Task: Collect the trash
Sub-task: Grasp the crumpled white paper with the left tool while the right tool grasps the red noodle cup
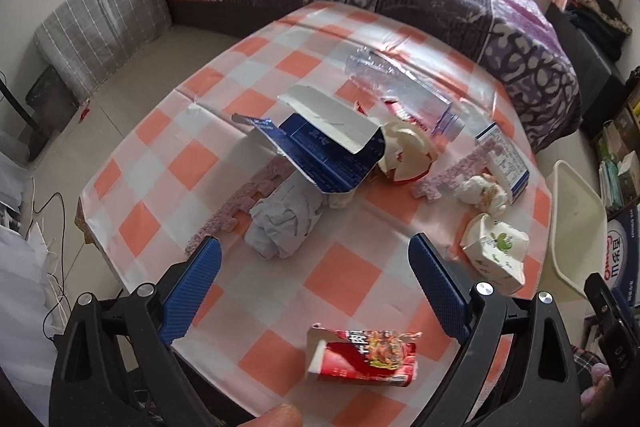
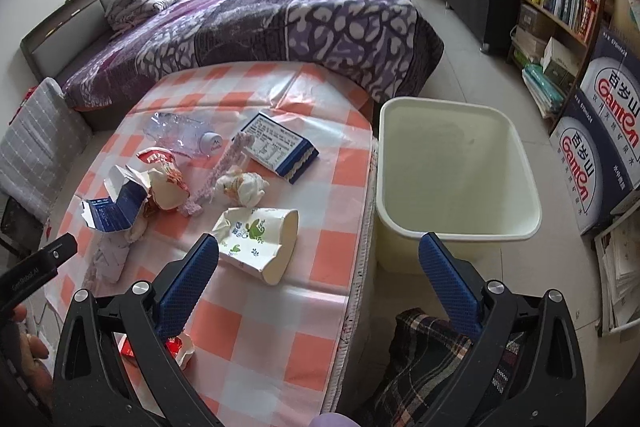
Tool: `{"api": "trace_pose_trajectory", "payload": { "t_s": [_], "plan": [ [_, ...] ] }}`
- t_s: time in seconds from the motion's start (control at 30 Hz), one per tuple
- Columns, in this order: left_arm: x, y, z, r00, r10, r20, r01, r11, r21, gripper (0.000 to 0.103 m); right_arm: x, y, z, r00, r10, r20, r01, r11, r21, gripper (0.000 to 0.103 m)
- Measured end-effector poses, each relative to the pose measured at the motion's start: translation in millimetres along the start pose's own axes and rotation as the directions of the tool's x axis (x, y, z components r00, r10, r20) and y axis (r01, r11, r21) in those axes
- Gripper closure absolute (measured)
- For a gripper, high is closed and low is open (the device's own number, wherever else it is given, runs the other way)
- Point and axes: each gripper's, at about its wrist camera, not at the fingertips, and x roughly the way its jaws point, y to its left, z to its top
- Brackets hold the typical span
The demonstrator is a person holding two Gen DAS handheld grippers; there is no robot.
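Red crumpled wrapper lies nearest the left claw, on the near edge of the table. Left claw: fingers spread wide, gripping nothing. Right claw: likewise spread, empty, over the table's right edge. Crushed paper cup lies just beyond its left finger. Farther back: torn blue carton, crumpled grey paper, clear plastic bottle, blue box. Cream bin stands on the floor, against the table's right side.
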Motion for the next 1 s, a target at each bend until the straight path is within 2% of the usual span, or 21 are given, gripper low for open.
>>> {"api": "trace_pose_trajectory", "payload": {
  "t_s": [0.1,0.2,0.33,0.4,0.47,0.57,0.63,0.77,0.83,0.9,1.0],
  "plan": [
    [28,14,12,0.991,0.012,-0.131,-0.003,0.998,0.066,0.011,10,-3,1,0.998,0.015,-0.053,-0.015,1.000,0.007,0.007],
    [64,31,16,0.960,0.080,-0.269,-0.039,0.988,0.152,0.011,22,-2,0,0.992,0.066,-0.108,-0.067,0.998,0.001,0.007],
    [94,50,18,0.926,0.039,-0.375,0.016,0.990,0.141,0.011,37,21,-5,0.965,0.183,-0.187,-0.206,0.972,-0.111,0.007],
    [100,55,18,0.924,0.026,-0.382,0.027,0.991,0.133,0.011,41,41,-10,0.939,0.244,-0.242,-0.296,0.932,-0.209,0.007],
    [99,58,18,0.927,-0.048,-0.372,0.092,0.991,0.102,0.011,43,59,-18,0.912,0.287,-0.294,-0.372,0.880,-0.296,0.007],
    [93,54,14,0.930,-0.138,-0.340,0.177,0.980,0.088,0.011,42,84,-30,0.887,0.320,-0.332,-0.440,0.803,-0.402,0.007],
    [93,45,10,0.930,-0.157,-0.333,0.206,0.972,0.115,0.011,41,102,-41,0.875,0.330,-0.355,-0.470,0.752,-0.461,0.007],
    [98,32,1,0.938,-0.156,-0.310,0.215,0.962,0.166,0.013,39,128,-62,0.858,0.325,-0.398,-0.509,0.643,-0.572,0.007],
    [104,30,1,0.933,-0.149,-0.327,0.216,0.960,0.180,0.024,38,135,-70,0.851,0.321,-0.415,-0.521,0.605,-0.602,0.007],
    [116,34,2,0.930,-0.121,-0.347,0.196,0.962,0.188,0.050,39,141,-74,0.850,0.310,-0.427,-0.525,0.580,-0.623,0.007],
    [114,43,11,0.933,-0.145,-0.330,0.209,0.964,0.166,0.052,43,151,-82,0.852,0.293,-0.433,-0.521,0.550,-0.653,0.007]
  ]
}}
